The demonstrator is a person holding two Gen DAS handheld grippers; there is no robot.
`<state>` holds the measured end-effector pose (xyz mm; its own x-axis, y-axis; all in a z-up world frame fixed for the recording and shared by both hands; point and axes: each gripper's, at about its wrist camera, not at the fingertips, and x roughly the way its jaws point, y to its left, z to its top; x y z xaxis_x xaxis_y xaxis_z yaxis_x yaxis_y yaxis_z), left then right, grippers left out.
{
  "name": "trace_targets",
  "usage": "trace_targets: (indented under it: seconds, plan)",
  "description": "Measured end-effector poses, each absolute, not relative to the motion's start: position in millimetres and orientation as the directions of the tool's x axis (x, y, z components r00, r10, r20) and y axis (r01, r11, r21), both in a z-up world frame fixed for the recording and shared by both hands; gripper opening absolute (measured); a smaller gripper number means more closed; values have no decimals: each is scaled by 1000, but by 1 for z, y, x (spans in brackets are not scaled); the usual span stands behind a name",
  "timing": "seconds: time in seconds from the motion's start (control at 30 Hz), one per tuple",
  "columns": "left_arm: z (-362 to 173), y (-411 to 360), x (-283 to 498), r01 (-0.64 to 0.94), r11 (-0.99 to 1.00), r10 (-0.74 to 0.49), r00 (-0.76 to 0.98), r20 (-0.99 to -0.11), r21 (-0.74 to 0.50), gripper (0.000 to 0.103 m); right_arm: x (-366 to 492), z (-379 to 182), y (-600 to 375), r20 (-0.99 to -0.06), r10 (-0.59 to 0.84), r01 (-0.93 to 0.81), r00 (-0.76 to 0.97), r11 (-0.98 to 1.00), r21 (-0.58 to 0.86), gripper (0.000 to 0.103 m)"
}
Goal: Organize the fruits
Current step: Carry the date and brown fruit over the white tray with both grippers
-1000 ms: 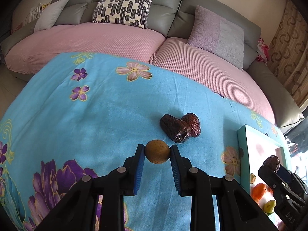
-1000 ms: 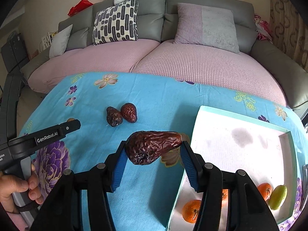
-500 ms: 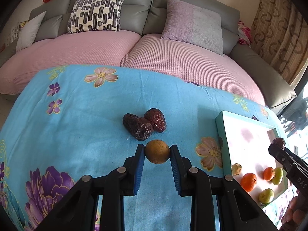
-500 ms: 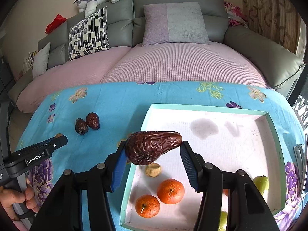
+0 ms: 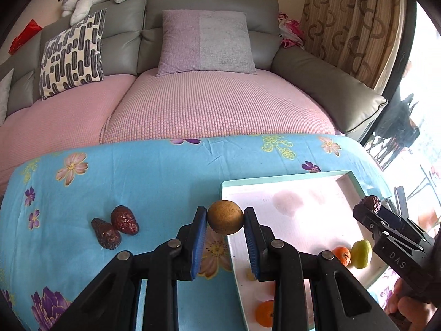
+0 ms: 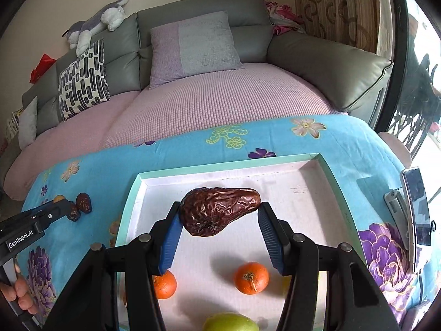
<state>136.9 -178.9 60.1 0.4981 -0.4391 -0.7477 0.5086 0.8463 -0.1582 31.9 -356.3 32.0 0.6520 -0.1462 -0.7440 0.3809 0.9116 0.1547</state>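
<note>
Both hand-held grippers have swung rightward from the open table toward the tray (image 6: 129, 201). The right hand-held gripper (image 6: 219, 220), clamped on the big wrinkled date (image 6: 217, 211), now hangs over the tray's white floor, while the left hand-held gripper (image 5: 224, 230) pinches the small brown fruit (image 5: 225, 217) just over the tray's left rim. Both look ready to drop; two dates (image 5: 114, 227) remain on the cloth at far left.
</note>
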Motion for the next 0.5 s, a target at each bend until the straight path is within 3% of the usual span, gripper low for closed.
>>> trace_targets:
  seconds: [0.3, 0.5]
  plan:
    - [77, -232, 138, 606, 786, -480, 468, -742, -126, 29, 14, 27, -395, -741, -208, 473, 639, 865, 165, 57]
    - [57, -243, 146, 593, 792, -473, 445, -760, -146, 29, 11, 25, -405, -739, -238, 495, 630, 857, 145, 57]
